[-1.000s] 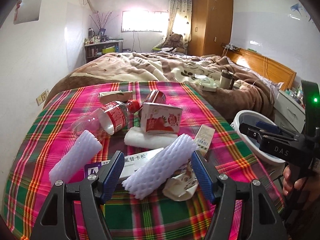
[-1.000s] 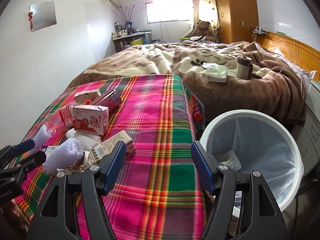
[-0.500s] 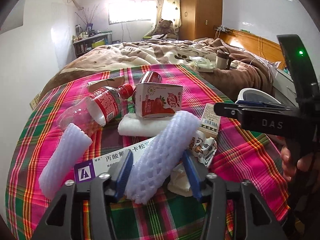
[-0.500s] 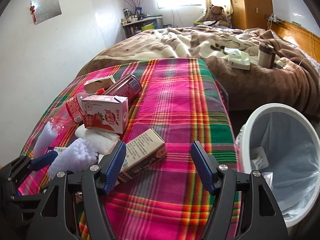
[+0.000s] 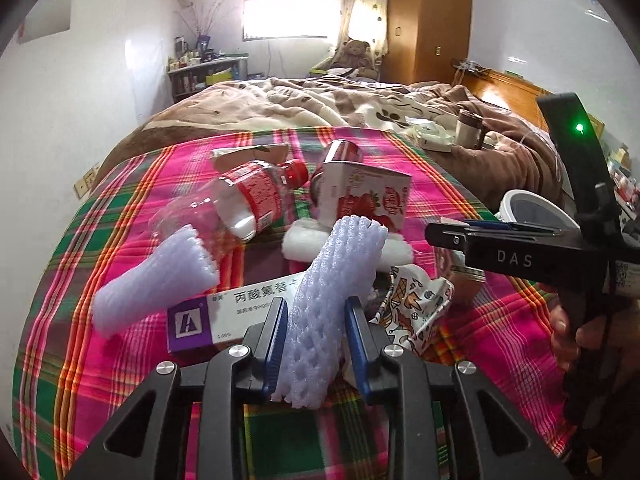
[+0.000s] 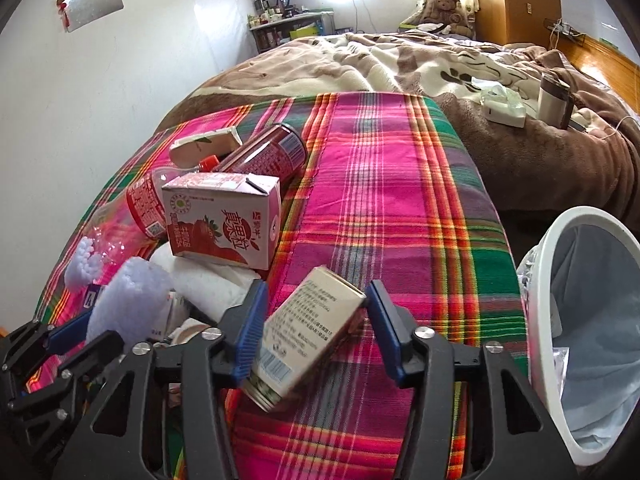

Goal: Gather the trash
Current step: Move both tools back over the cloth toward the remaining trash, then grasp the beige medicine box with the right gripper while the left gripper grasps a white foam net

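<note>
Left hand-held gripper (image 5: pixel 315 338): pads clamped on both sides of white foam net sleeve (image 5: pixel 326 300), sleeve's far end lying over the pile.
Right hand-held gripper (image 6: pixel 314 326): jaws apart, straddling beige carton (image 6: pixel 306 334); left pad touching it, right pad just off its far corner. Carton tilted on plaid cloth (image 6: pixel 384 200) of table.
Other trash, left of carton: strawberry milk carton (image 6: pixel 222 218), red can (image 6: pixel 262 156), clear bottle w/ red label (image 5: pixel 240 208), 2nd foam sleeve (image 5: pixel 154 282), purple-white medicine box (image 5: pixel 224 312), folded white tissue (image 6: pixel 204 284), printed wrapper (image 5: pixel 414 308).
White bin (image 6: pixel 592 320): beside table at right, liner inside.
</note>
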Action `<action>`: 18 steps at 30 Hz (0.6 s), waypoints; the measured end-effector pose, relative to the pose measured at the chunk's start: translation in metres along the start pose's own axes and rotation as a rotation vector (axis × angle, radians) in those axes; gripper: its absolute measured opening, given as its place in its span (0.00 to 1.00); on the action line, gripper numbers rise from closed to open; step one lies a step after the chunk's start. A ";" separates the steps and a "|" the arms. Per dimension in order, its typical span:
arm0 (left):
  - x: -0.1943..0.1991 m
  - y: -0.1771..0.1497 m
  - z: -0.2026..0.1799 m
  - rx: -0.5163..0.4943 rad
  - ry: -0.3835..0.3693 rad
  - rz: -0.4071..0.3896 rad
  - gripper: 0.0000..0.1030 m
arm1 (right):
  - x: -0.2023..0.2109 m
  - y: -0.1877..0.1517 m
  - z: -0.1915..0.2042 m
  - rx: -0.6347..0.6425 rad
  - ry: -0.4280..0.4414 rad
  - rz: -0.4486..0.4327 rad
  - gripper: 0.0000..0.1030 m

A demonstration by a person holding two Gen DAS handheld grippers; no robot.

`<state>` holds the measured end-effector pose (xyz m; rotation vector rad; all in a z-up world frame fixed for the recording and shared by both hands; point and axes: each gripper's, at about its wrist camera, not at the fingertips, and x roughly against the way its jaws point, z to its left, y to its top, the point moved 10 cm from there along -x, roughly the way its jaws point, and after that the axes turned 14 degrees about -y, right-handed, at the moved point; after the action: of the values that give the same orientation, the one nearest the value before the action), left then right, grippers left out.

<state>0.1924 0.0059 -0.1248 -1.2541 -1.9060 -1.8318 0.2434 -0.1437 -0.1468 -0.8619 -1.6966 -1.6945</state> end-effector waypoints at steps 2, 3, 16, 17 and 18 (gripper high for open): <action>0.002 -0.003 0.007 0.027 0.014 -0.001 0.29 | 0.001 -0.001 0.002 0.013 -0.002 -0.004 0.49; 0.003 -0.005 0.009 0.040 0.010 0.003 0.29 | 0.002 -0.002 0.004 0.022 0.002 -0.005 0.49; -0.009 -0.006 0.008 0.049 0.000 0.034 0.39 | 0.016 -0.016 -0.003 0.091 -0.017 -0.009 0.48; -0.010 -0.006 0.008 0.052 0.003 0.037 0.39 | 0.016 -0.017 -0.003 0.090 -0.019 -0.011 0.48; -0.010 -0.007 0.007 0.052 0.001 0.038 0.39 | 0.016 -0.017 -0.003 0.090 -0.019 -0.014 0.48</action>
<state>0.1967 0.0090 -0.1374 -1.2639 -1.9037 -1.7529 0.2205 -0.1455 -0.1448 -0.8290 -1.7814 -1.6106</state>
